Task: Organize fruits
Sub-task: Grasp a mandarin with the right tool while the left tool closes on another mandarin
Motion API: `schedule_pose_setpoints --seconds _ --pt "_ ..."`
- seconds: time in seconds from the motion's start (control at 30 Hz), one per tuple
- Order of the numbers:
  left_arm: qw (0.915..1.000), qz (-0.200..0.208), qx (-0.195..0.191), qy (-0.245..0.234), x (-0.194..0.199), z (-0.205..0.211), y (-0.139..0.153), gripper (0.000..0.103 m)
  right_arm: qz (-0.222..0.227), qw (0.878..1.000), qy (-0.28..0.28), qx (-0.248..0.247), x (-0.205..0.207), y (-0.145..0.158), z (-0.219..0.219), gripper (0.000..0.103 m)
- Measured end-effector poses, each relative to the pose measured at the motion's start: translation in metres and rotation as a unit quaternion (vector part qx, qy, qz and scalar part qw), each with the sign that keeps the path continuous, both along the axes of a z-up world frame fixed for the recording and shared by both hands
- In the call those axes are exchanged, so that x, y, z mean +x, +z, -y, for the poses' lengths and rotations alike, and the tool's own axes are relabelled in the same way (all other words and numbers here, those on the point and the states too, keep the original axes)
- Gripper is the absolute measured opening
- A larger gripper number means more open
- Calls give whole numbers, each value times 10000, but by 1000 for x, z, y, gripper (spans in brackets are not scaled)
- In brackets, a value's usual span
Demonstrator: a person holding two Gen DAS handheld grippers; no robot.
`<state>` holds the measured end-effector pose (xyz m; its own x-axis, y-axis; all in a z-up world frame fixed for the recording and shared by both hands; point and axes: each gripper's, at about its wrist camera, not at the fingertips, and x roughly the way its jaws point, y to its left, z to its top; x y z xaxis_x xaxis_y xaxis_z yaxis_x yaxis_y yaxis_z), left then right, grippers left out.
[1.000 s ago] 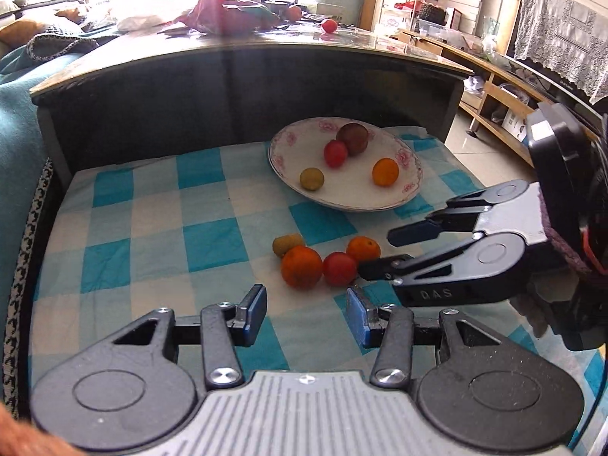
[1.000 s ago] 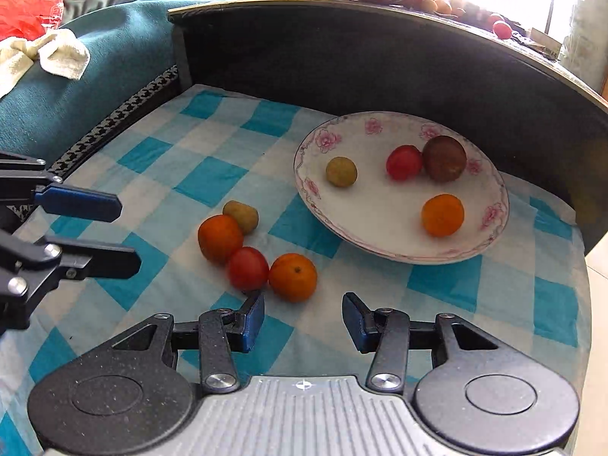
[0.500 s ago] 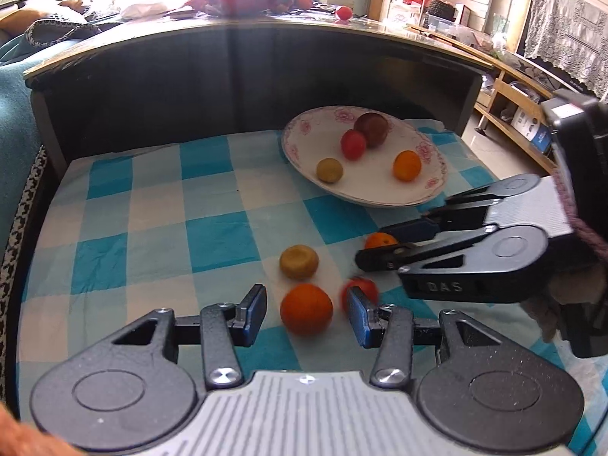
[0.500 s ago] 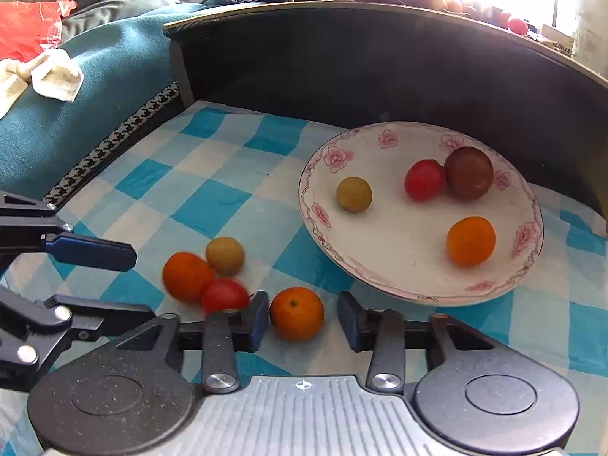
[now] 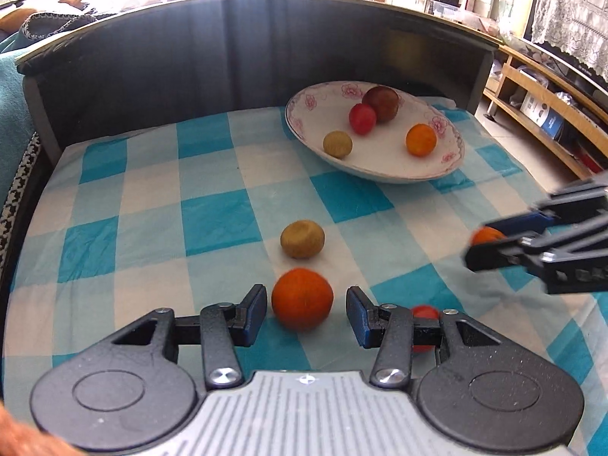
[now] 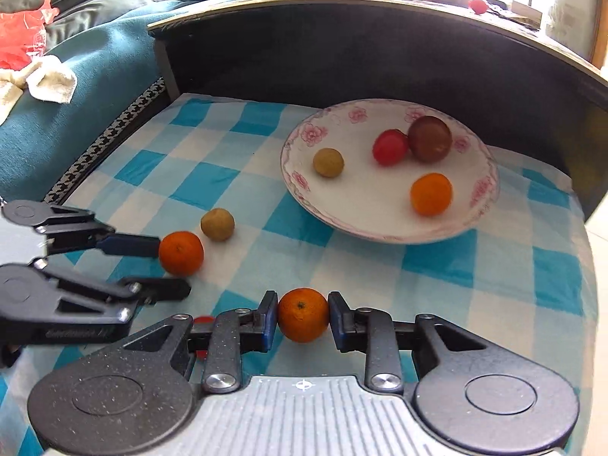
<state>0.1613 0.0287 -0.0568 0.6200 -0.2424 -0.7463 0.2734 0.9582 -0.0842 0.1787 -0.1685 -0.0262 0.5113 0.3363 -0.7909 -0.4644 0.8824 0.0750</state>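
Left claw: the left claw [image 5: 304, 315] stood released, its jaws on either side of the larger orange [image 5: 302, 298] without pressing it; the fruit lay on the checked cloth [image 5: 212, 212].
Brown fruit: the brown fruit [image 5: 302, 244] lay on the cloth just behind that orange, untouched.
Red fruit: a small red fruit [image 5: 425, 313] lay on the cloth beside the left claw's right finger (mostly hidden behind it).
Right claw: the right claw [image 6: 303, 319] had just been closing and was clenched on the smaller orange [image 6: 303, 314], both pads against its sides; whether the fruit was clear of the cloth I cannot tell.
Plate: the flowered plate [image 6: 380, 224] at the far right of the cloth held four fruits already: a brown one [image 6: 328, 162], a red one [image 6: 390, 147], a dark one [image 6: 429, 138] and an orange one [image 6: 431, 193].
Done: four fruits sat in the plate, so about half the job looked finished (assuming the plate is the goal).
Left: four fruits were outside the plate. One was gripped, one was framed by open jaws, and two were waiting.
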Motion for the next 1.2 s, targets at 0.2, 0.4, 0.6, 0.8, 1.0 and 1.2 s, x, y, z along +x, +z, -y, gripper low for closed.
schedule_pose_setpoints --seconds 0.2,0.4,0.6,0.8,1.0,1.2 --pt "9995 86 286 137 -1 8 -3 47 -281 9980 -502 261 -35 16 18 23" --pt "9995 -24 248 199 1 7 1 42 -336 9981 -481 172 -38 7 12 23" --pt "9994 -193 301 -27 -28 3 15 42 -214 9993 -307 -1 -39 0 16 23" --pt "9981 -234 331 -463 -46 12 9 42 -182 9996 -140 -141 -46 -12 22 23" --pt "9960 -161 475 -738 -51 18 1 43 -25 9998 -5 -185 -49 -14 21 25" --pt "9950 -75 513 -852 -56 17 -1 51 111 9991 207 -343 -53 -16 18 27"
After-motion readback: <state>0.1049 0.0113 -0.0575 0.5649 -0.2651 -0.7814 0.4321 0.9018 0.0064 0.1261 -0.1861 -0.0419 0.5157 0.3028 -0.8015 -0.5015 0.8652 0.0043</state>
